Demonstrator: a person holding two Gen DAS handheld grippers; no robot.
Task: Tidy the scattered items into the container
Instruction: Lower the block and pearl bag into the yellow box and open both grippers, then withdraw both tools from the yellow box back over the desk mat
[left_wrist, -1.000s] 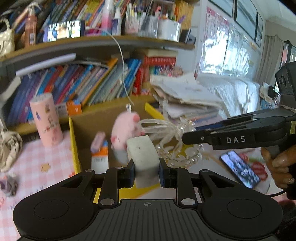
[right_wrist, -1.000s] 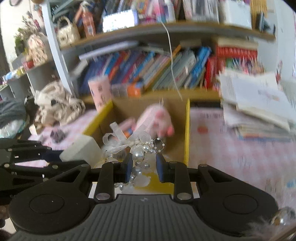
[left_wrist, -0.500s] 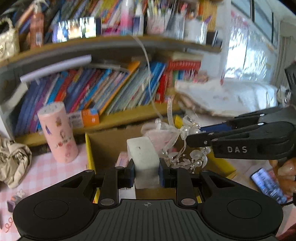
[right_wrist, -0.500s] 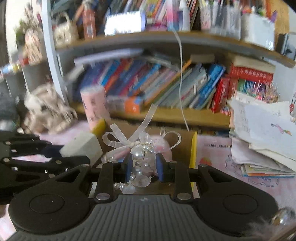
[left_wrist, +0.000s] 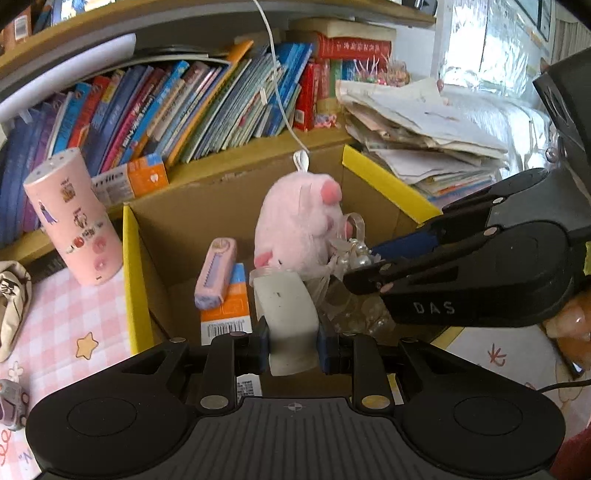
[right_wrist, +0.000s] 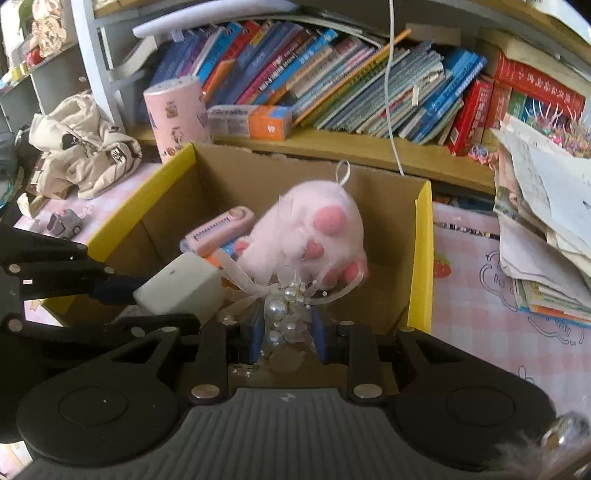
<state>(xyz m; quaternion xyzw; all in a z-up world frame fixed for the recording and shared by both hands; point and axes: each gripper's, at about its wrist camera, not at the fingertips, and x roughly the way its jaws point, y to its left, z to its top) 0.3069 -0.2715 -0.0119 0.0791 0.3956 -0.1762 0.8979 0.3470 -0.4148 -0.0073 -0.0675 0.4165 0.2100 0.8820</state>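
Observation:
An open cardboard box (left_wrist: 236, 206) with yellow flaps, also in the right wrist view (right_wrist: 388, 221), holds a pink plush paw (left_wrist: 295, 229) (right_wrist: 314, 236), a pink case (left_wrist: 216, 273) (right_wrist: 221, 229) and an orange-and-white carton (left_wrist: 227, 310). My left gripper (left_wrist: 290, 343) is shut on a white block (left_wrist: 286, 317) (right_wrist: 177, 291) over the box's front part. My right gripper (right_wrist: 286, 332) is shut on a pearl-and-ribbon hair ornament (right_wrist: 284, 310) (left_wrist: 351, 254), held inside the box just in front of the plush paw. The two grippers are close together.
A pink cylinder (left_wrist: 74, 218) (right_wrist: 175, 110) stands left of the box. A bookshelf (right_wrist: 332, 81) is behind it. A paper stack (left_wrist: 424, 136) lies to the right. A cream bag (right_wrist: 81, 147) and a small toy car (right_wrist: 64, 221) lie on the pink checked tablecloth (left_wrist: 62, 325).
Both grippers have tilted down and moved into the box with their loads. The ornament now hangs right in front of the plush paw. Both grips are unchanged.

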